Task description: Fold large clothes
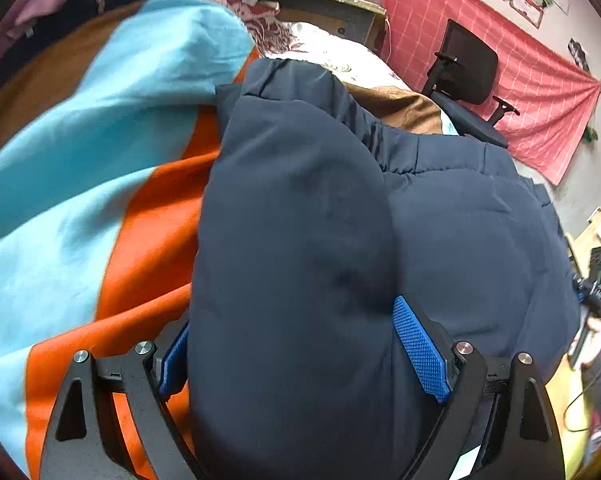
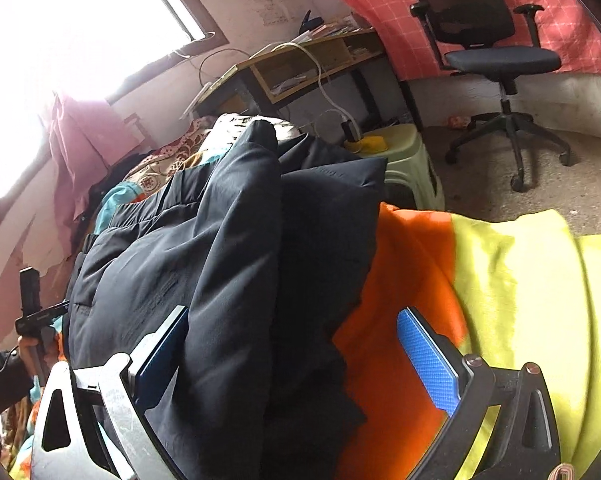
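A dark navy padded jacket [image 1: 308,208] lies on a bed over an orange, light blue and yellow blanket [image 1: 80,184]. In the left wrist view my left gripper [image 1: 292,344] has its blue pads either side of a thick puffy fold of the jacket, which fills the wide gap between them. In the right wrist view the jacket [image 2: 204,248] runs away from me, and my right gripper [image 2: 296,340] stands wide around a raised fold of it, the left pad against the fabric, the right pad over the orange blanket [image 2: 400,264].
A black office chair [image 2: 492,56] stands on the floor by a pink checked wall cloth [image 1: 532,92]. A wooden desk [image 2: 300,68] and a pale green stool [image 2: 404,160] stand beyond the bed. Patterned bedding [image 1: 332,56] lies at the far end.
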Available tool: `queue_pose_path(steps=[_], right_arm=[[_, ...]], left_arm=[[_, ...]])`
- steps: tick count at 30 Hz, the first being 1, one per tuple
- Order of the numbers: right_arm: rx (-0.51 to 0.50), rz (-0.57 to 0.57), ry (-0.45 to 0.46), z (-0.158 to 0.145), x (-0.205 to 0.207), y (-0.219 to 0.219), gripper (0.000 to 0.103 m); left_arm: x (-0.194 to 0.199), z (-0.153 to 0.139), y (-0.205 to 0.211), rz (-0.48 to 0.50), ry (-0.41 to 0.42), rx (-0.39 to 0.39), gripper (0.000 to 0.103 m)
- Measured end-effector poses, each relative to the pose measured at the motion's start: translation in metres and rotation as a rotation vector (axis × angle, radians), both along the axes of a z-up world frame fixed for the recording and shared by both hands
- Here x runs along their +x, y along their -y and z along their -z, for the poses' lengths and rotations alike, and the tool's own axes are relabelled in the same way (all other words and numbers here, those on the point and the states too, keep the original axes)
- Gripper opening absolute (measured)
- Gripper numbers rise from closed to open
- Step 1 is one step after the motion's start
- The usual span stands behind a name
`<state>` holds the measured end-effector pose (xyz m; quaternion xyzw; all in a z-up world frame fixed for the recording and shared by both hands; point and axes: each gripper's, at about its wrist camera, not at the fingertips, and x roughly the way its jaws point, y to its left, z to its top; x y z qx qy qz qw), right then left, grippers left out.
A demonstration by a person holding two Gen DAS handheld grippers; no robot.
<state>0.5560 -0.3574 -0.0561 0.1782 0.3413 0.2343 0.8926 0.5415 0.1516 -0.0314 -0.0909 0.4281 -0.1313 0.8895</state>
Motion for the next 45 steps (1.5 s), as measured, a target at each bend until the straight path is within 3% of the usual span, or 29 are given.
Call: queue_pose_path(steps=[4,11,21,25,45], right_arm=[[0.047,-0.073,-0.056,0.010,0.015,-0.005,0.103],[0.094,-0.207,-0.100,0.017,0.028,-0.023,0.103],[0.182,-0.238,-0.159,0.040,0.037,-0.022,0.103],[0.189,-0.237,-0.154,0.043,0.034,-0.021,0.103],[0.242,-0.247,-0.146,0.056,0.042,-0.012,0.103]], left_arm=[[0.015,0.007,-0.009,0.041,-0.070,-0.106,0.091],[0.021,0.015,-0.022,0.069,-0.081,-0.166,0.101],[0.020,0.022,-0.049,0.164,-0.089,-0.321,0.101],[0.016,0.021,-0.053,0.133,-0.069,-0.322,0.100],[0.014,0.029,-0.028,0.051,-0.049,-0.163,0.100]])
